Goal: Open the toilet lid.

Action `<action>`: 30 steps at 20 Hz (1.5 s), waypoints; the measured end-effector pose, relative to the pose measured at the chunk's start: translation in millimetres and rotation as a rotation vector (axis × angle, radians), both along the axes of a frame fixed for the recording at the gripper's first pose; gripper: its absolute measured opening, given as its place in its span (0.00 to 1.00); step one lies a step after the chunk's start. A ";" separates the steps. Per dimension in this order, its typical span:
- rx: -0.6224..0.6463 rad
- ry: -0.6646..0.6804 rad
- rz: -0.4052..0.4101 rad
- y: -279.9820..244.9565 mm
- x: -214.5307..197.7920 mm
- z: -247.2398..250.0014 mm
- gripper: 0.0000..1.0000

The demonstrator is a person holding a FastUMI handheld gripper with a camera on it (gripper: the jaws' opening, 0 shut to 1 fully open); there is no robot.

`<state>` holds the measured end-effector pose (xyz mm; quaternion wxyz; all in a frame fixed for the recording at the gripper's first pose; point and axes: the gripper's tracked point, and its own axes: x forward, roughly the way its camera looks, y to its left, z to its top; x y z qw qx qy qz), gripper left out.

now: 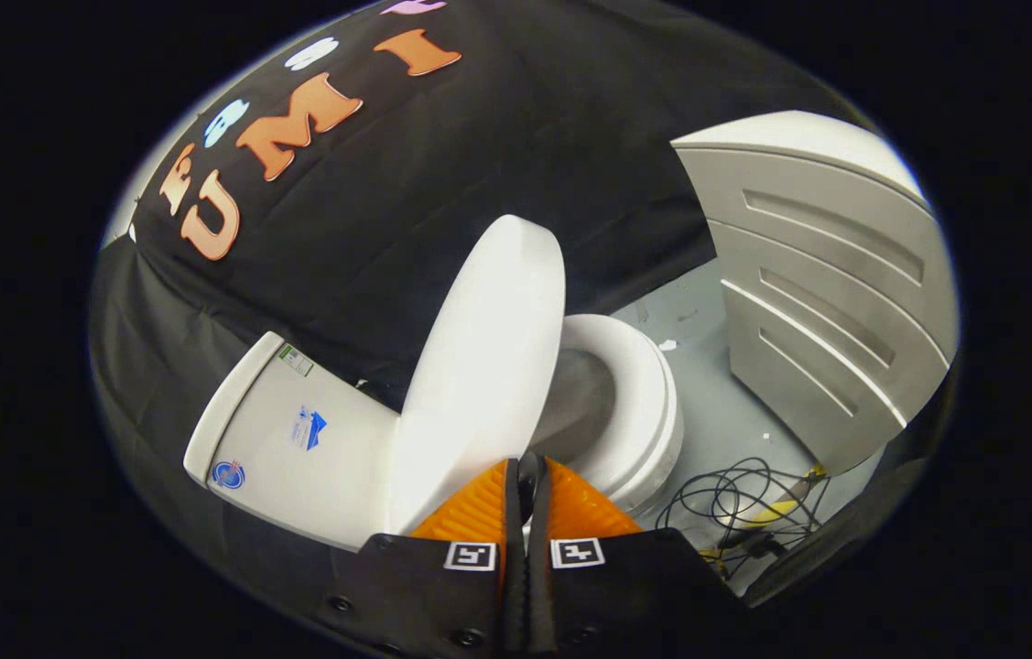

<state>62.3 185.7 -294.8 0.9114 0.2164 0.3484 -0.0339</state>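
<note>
The smooth white oval plastic toilet lid (488, 366) stands half up over the round white seat (639, 403). The gripper (525, 476) is pressed together at the lid's edge. Push slowly toward the white tank (296, 439).

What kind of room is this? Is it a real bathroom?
Probably a pretend bathroom in a test booth: a toilet with its lid raised, black cloth for walls, loose cables on the floor. The claw is closed near the lid's edge.

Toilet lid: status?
Gripper fingers closed together at the lid's edge. Lid raised, near upright; seat down. Cables on floor, off to one side.
</note>
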 end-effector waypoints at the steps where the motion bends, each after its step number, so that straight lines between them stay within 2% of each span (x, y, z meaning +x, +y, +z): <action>1: -0.034 0.001 0.009 3.5 0.4 4.6 0.08; 9: -0.160 -0.053 0.032 29.9 7.4 37.4 0.08; 13: -0.286 -0.087 0.079 47.9 8.3 55.8 0.08; 19: -0.366 -0.116 0.084 72.2 10.8 76.0 0.08; 30: -0.605 -0.208 0.119 130.8 18.1 110.9 0.08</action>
